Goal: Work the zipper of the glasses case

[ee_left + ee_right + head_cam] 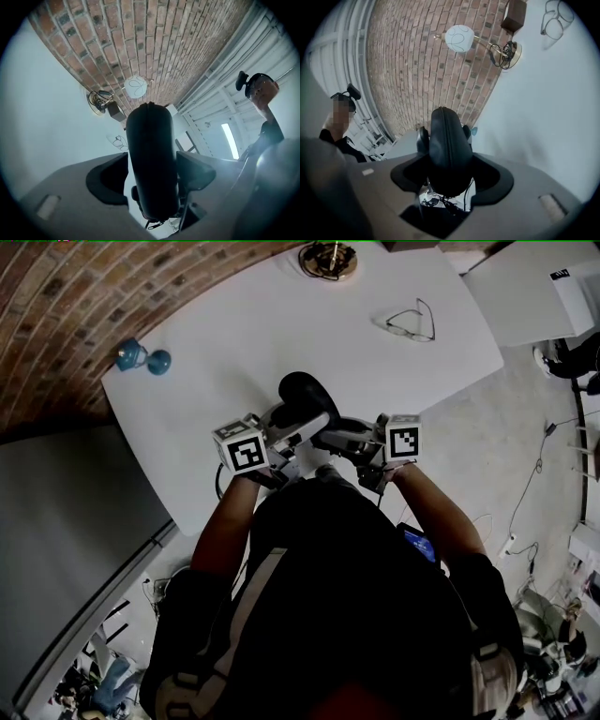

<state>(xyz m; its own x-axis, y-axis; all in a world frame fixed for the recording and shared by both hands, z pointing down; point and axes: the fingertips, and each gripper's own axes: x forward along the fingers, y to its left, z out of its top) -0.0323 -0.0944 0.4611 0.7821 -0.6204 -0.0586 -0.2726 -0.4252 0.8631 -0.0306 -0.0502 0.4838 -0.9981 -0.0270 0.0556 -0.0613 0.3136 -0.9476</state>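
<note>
Nearest my head camera: holder's dark-clothed torso [347, 596] and both forearms, filling the lower frame.

Item 1. Left gripper [286, 432], grey two-jaw tool with marker cube. Its jaws stand moderately wide and press on both flanks of the black oval hard-shell glasses case [302, 395].

Item 2. Right gripper [345, 439], same pattern. It is also clamped on that case, meeting it edge-on, so the zipper seam [442, 136] runs up the middle of its view.

Location of case: held between the two tools over the near edge of the white rectangular table [234, 324]. It looks clear of the surface.

Purpose, as I read it: one tool steadies the shell so the other can shift to the slider. I judge that neither is on the pull yet.

Other stock:
- wire-framed spectacles [411, 322], lying on the table well apart from the case
- brass-based lamp with white globe shade [459, 37]
- two small blue objects [142, 357], kind not identifiable
- red brick wall [154, 47]

Not legible:
- I find the slider in no view.
- A thin dark loop [154, 224] hangs under the case; pull or cable, I cannot tell.
- The seam looks closed where it shows, but its far run is hidden.
- In the head view the grippers cover the case's near end.
</note>
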